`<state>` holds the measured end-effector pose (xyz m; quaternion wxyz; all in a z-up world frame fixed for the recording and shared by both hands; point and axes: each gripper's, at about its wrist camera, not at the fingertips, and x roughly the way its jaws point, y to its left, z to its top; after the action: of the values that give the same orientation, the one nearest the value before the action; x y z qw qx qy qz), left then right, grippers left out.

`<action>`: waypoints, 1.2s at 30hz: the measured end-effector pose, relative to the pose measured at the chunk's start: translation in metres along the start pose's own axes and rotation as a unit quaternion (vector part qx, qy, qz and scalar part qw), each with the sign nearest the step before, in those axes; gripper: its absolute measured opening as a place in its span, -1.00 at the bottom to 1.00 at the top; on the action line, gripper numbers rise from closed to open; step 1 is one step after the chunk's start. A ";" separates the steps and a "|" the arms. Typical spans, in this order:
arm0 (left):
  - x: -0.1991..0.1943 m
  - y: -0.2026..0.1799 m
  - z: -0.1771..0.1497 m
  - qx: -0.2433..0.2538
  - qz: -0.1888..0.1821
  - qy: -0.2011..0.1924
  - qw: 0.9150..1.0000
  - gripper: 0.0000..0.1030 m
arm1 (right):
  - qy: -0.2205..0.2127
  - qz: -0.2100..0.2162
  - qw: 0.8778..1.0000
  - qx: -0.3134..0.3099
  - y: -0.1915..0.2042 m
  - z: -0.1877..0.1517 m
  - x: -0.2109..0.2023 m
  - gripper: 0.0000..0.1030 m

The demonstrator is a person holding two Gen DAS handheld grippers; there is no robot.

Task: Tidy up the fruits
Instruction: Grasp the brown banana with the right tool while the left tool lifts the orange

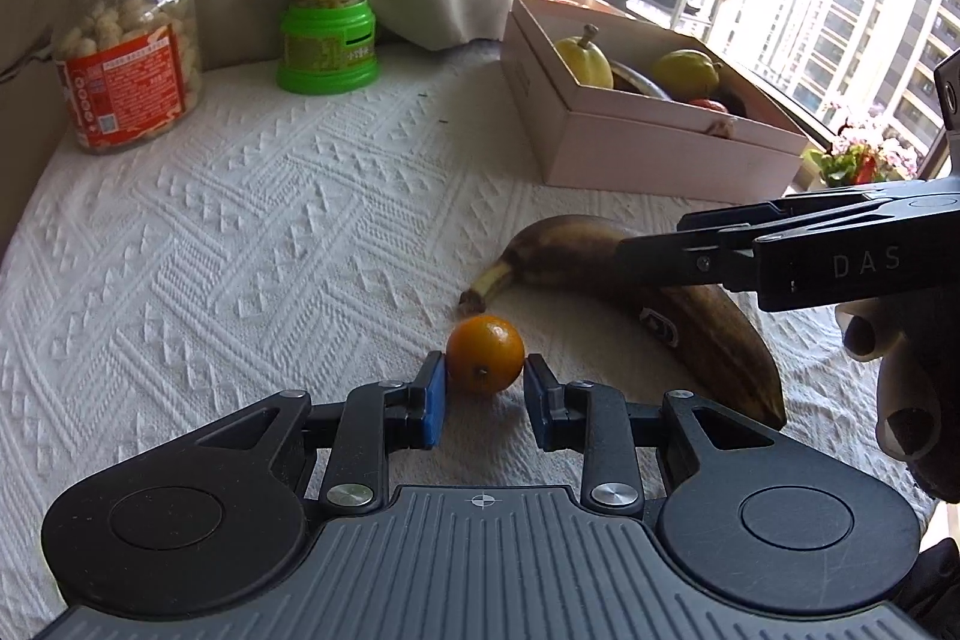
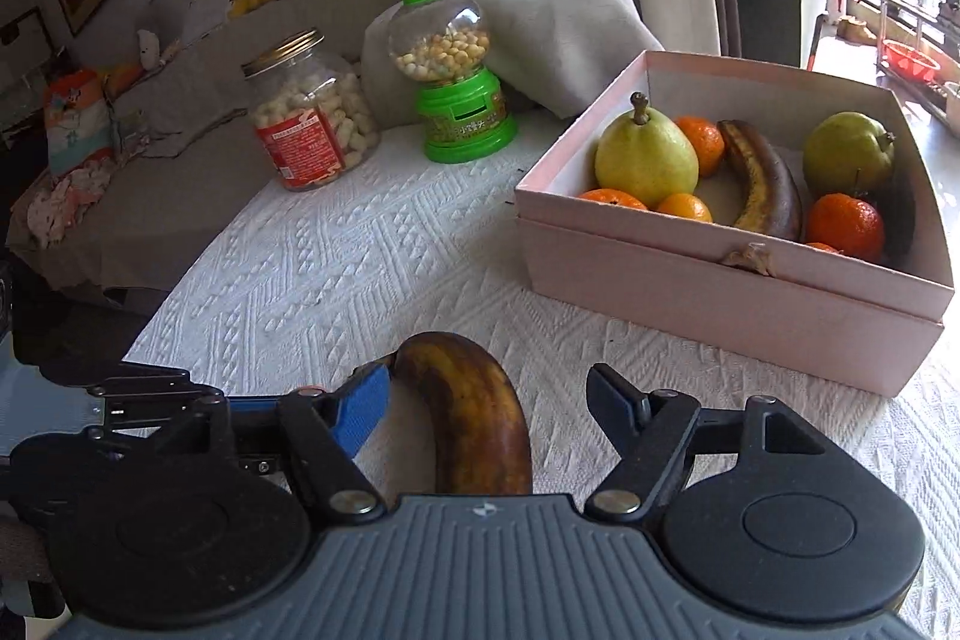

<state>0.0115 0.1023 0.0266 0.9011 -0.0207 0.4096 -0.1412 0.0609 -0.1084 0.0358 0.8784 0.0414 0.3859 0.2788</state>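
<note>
Your left gripper [image 1: 485,381] brackets a mandarin [image 1: 485,353] on the counter [image 1: 240,232], pads not yet clamped. Your right gripper [image 2: 489,403] straddles the browned banana [image 2: 474,412], released. Only the right view shows the pink box's [image 2: 720,292] pears and mandarins.

**Right gripper straddling browned banana on tablecloth**

The right gripper [image 2: 489,400] has its jaws spread, with a browned banana [image 2: 474,412] lying between them on the white tablecloth [image 2: 336,280]. The blue pad [image 2: 360,412] sits just beside the banana's left flank; the other finger stands apart. Beyond, a pink box [image 2: 720,292] holds two pears, several oranges and another dark banana [image 2: 762,184].
</note>
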 end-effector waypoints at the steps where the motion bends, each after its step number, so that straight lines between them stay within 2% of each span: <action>1: 0.000 0.000 0.000 0.000 0.000 0.000 1.000 -0.38 | 0.009 0.006 1.000 0.005 0.000 -0.001 0.004 0.38; 2: 0.000 0.000 0.000 0.000 0.000 0.000 1.000 -0.38 | 0.017 0.010 1.000 0.009 -0.001 -0.003 0.007 0.34; 4: 0.000 0.000 0.000 0.000 0.000 0.000 1.000 -0.38 | 0.031 0.017 0.999 0.014 -0.002 -0.007 0.012 -0.01; 7: 0.001 0.000 0.001 -0.002 -0.002 0.000 1.000 -0.38 | 0.040 0.016 0.999 0.018 -0.008 -0.011 0.010 -0.29; 10: 0.002 -0.002 0.001 -0.002 -0.005 0.001 1.000 -0.38 | 0.041 0.022 0.997 0.055 -0.025 -0.014 0.001 -0.31; 14: 0.003 -0.005 0.002 0.001 -0.009 0.001 1.000 -0.38 | 0.022 -0.023 0.998 0.055 -0.036 -0.022 -0.016 -0.31; 19: 0.010 -0.008 0.006 -0.007 -0.015 -0.008 1.000 -0.37 | 0.012 -0.043 0.997 0.068 -0.052 -0.035 -0.035 -0.31; 28: 0.028 -0.012 0.022 -0.015 -0.010 -0.018 1.000 -0.37 | -0.004 -0.076 0.997 0.025 -0.040 -0.044 -0.036 -0.24; 36: 0.021 -0.018 0.012 0.005 0.001 -0.016 1.000 -0.37 | -0.006 -0.101 0.995 -0.016 -0.029 -0.048 -0.031 -0.16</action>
<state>0.0287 0.0783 0.0219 0.9079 -0.0184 0.3941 -0.1419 0.0236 -0.1557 0.0136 0.9048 -0.0102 0.3785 0.1951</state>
